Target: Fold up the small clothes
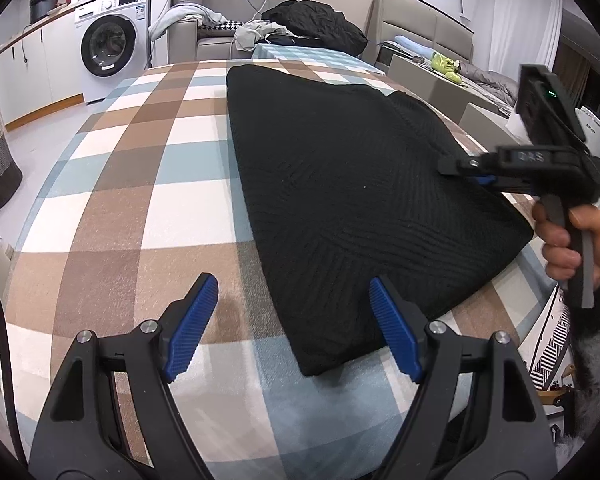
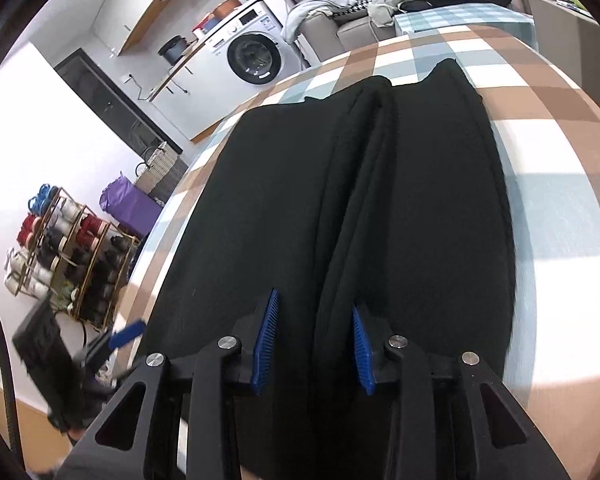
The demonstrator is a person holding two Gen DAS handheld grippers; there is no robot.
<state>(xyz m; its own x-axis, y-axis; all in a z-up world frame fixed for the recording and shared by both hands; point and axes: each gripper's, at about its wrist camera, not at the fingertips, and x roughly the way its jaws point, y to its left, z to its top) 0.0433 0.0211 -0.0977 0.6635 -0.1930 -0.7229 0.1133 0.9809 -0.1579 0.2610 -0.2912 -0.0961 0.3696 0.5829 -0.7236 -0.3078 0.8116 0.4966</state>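
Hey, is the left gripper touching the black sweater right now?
Apart. In the left wrist view the left gripper is open, both blue pads hanging over the checkered blanket; the black sweater lies between and beyond them, with no pad pressed on it.

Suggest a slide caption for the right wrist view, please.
Right gripper, jaws open, straddling a fold of the black garment on the checked blanket.

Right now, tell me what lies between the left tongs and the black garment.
Only bare checked cloth. In the left wrist view the open left tongs hover at the folded black garment's near corner, with nothing else in between.
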